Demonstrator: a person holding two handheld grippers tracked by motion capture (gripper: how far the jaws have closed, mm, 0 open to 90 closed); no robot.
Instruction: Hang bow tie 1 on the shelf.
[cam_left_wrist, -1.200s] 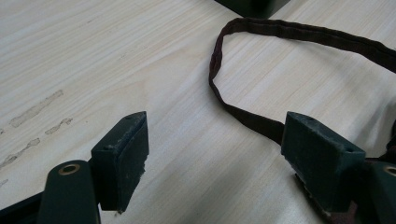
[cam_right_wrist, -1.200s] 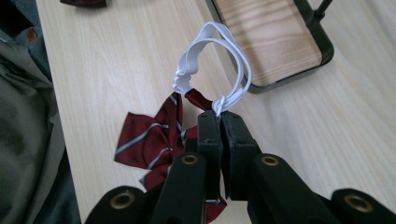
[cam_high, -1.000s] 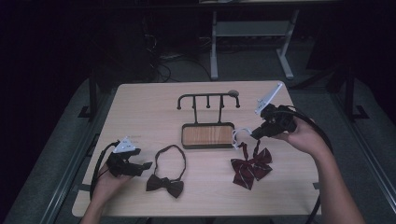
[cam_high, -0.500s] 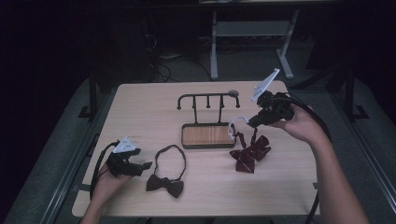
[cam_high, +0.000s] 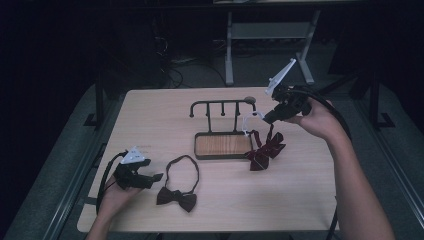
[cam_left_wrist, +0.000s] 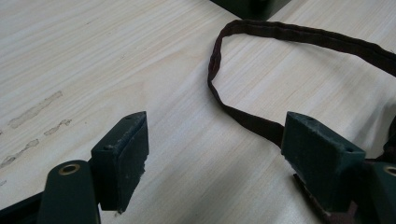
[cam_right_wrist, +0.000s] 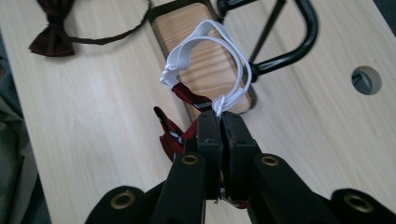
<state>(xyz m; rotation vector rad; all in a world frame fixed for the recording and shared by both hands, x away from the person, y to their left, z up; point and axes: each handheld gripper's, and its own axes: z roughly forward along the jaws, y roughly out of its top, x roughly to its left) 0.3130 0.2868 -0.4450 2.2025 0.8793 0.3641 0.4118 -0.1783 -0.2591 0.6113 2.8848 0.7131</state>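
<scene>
Right gripper view: right gripper (cam_right_wrist: 220, 116) clamped on red bow tie's (cam_right_wrist: 170, 133) white loop (cam_right_wrist: 205, 51) | left gripper (cam_left_wrist: 212, 154) wide open, holding nothing

Your red striped bow tie (cam_high: 264, 150) hangs by its white elastic loop (cam_right_wrist: 212, 60), which is pinched at its knotted end. The loop stands open above the wooden base of the rack (cam_high: 222, 145). The tie's lower folds trail down toward the table (cam_high: 310, 200), just right of that base.
</scene>
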